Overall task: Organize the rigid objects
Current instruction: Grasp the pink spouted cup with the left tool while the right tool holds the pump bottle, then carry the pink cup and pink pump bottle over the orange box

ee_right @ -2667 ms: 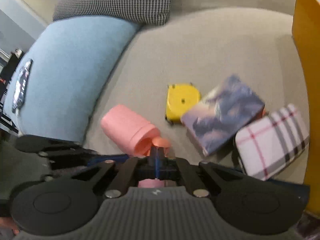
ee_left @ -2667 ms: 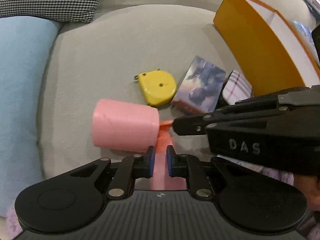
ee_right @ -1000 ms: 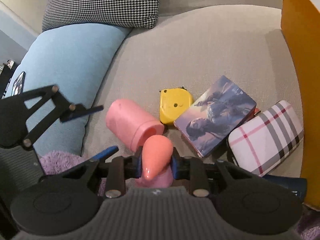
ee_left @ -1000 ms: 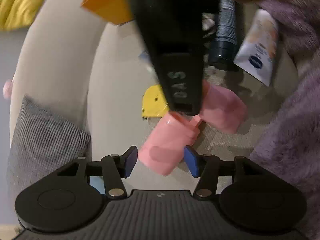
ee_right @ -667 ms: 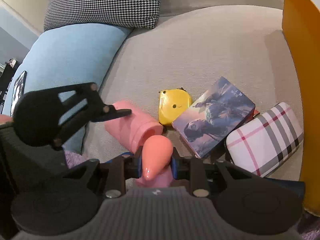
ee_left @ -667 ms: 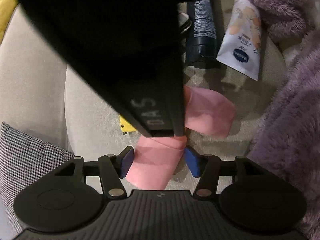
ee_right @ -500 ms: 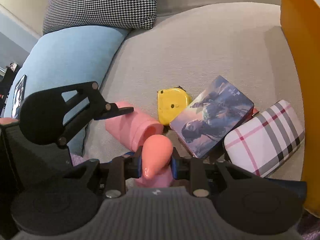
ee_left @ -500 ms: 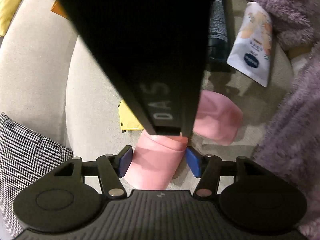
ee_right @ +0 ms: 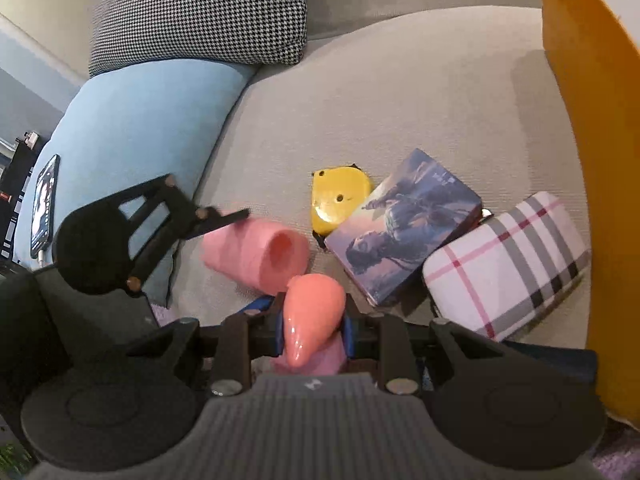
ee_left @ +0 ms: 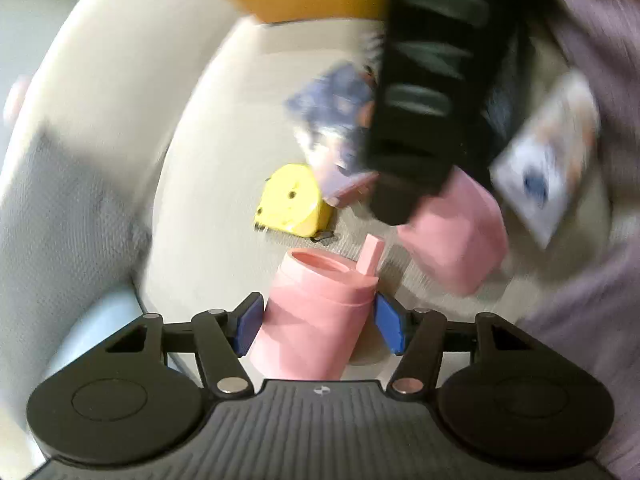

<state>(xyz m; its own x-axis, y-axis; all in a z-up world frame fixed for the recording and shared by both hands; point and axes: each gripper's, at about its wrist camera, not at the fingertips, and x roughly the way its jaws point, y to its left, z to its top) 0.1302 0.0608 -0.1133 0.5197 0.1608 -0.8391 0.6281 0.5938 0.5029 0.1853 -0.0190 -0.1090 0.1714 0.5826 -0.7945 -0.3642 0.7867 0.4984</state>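
Note:
A pink cylindrical container (ee_left: 316, 316) lies on the grey sofa seat (ee_right: 400, 92), its open mouth (ee_right: 282, 254) facing away from my left gripper (ee_left: 320, 326). That gripper's blue pads (ee_left: 250, 326) press on the container's two sides. The left wrist view is blurred. My right gripper (ee_right: 314, 320) is shut on the container's pink lid (ee_left: 452, 240), and the lid's coral tab (ee_right: 316, 304) sticks up between the jaws. The lid hangs just right of the container's mouth, apart from it.
A yellow tape measure (ee_right: 340, 200), a picture-printed box (ee_right: 404, 232) and a plaid case (ee_right: 508, 264) lie beyond the container. An orange box (ee_right: 592, 120) stands at the right. A blue pillow (ee_right: 132, 128) with a phone (ee_right: 42, 200) and a houndstooth cushion (ee_right: 200, 12) lie at the left.
My left gripper has widened from a narrow pinch, come round the pink container and rolled with it. The container's mouth now shows open. The right gripper keeps hold of the lid.

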